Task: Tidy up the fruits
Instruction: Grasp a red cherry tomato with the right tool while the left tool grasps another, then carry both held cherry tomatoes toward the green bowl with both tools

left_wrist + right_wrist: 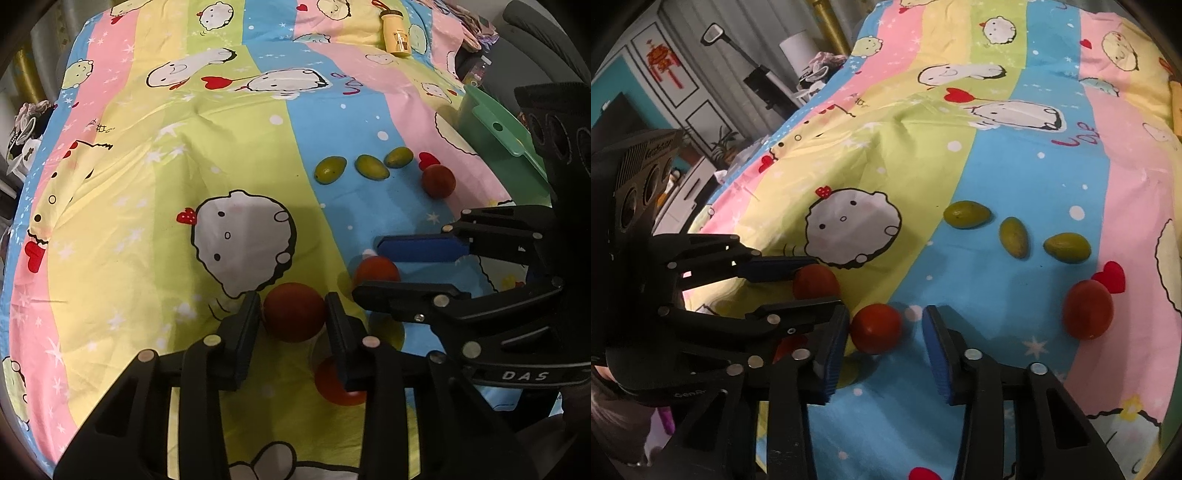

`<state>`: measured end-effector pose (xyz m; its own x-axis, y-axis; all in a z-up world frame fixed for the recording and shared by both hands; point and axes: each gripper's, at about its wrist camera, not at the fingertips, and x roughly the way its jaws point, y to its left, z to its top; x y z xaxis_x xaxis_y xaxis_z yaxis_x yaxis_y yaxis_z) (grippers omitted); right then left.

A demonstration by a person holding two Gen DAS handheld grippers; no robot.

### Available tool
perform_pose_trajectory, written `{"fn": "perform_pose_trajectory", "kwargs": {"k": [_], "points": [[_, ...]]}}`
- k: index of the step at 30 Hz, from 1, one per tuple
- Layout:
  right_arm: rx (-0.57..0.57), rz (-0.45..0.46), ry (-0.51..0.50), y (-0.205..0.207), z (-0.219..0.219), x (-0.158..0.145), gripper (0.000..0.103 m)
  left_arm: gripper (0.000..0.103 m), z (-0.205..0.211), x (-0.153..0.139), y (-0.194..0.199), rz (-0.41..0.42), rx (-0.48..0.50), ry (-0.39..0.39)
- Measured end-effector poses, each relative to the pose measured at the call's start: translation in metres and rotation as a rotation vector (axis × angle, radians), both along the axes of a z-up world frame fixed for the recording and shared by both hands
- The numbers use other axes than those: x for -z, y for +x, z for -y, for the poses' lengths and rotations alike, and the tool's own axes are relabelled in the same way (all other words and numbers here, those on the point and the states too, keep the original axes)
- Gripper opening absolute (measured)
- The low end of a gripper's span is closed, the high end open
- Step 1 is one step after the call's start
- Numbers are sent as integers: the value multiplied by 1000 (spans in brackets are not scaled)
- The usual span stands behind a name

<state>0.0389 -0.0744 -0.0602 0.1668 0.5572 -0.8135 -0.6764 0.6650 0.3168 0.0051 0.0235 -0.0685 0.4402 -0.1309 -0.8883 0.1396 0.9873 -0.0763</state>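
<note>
Nearest up, the left gripper point(292, 297) has its black jaws narrowed right onto a dark red round fruit point(293, 317), pads touching both sides, on the cartoon-print striped bedsheet point(155, 184). A second red fruit point(336, 384) peeks out under its right finger. Moving right, the right gripper point(886, 310) stands a bit wider: an orange-red round fruit point(877, 328) sits at its blue-padded tips, against the left pad with a gap on the other side, so not clamped. White "DAS" lettering point(524, 376) shows on its body. Further back lie three green oval fruits point(364, 166) in a row, then another red fruit point(437, 181), near a green plastic bin point(491, 125). The pink scribble on the sheet point(349, 83) looks like "Love".
</note>
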Motion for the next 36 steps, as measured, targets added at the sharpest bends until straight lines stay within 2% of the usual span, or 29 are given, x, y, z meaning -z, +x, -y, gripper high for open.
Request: {"fn": "perform_pose_trajectory", "kwargs": {"k": [3, 15, 36], "points": [[7, 6, -19, 1, -3, 2, 33, 34, -1, 0, -1, 5, -2, -6], [25, 4, -6, 0, 3, 0, 33, 35, 0, -1, -2, 5, -24, -46], [65, 32, 37, -6, 21, -17, 33, 35, 7, -11, -8, 28, -24, -66]]}}
